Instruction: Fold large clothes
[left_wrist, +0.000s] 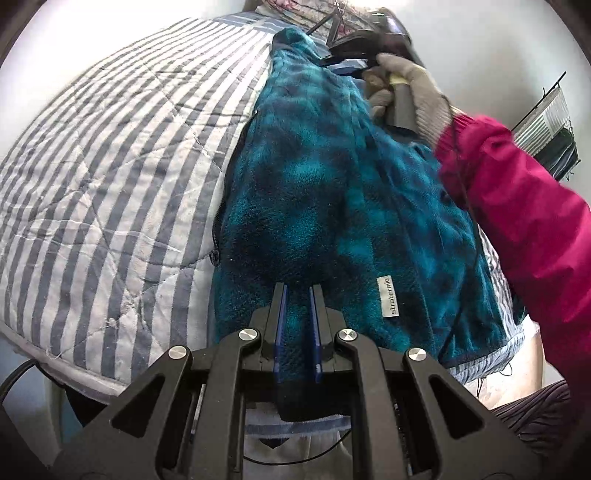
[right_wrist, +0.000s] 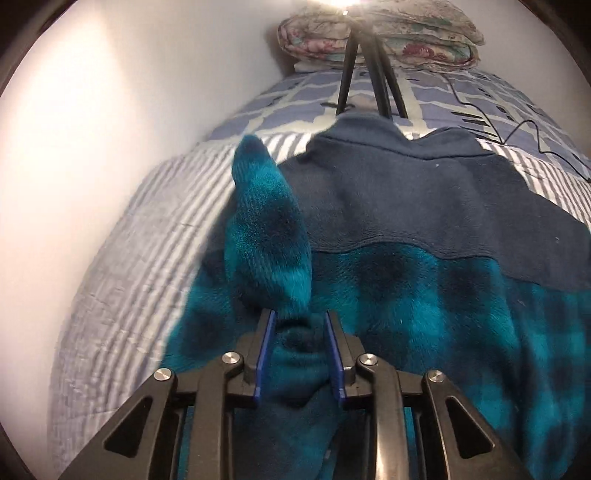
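A: Left wrist view. Teal-and-navy plaid fleece jacket (left_wrist: 332, 192) spread along striped quilted bed cover (left_wrist: 110, 155). Left gripper (left_wrist: 297, 295) nearly shut, jaws pinching the near hem of the fleece. Gloved hand (left_wrist: 413, 88) in magenta sleeve (left_wrist: 517, 192) holding the other gripper near the far end.

B: Right wrist view?

A: Right gripper (right_wrist: 300, 325) jaws partly closed, a bunched fold of fleece between them, pads pressing on it by the look. Teal sleeve end (right_wrist: 269, 221) standing up just ahead. Navy yoke panel (right_wrist: 424, 192) flat beyond, black tripod legs (right_wrist: 369, 74) and floral pillow (right_wrist: 388, 33) at the bed head.

B: Progress?

A: Early to middle, judging by layout. Looks narrowed lengthwise, sleeve not tucked. Cross folds left.
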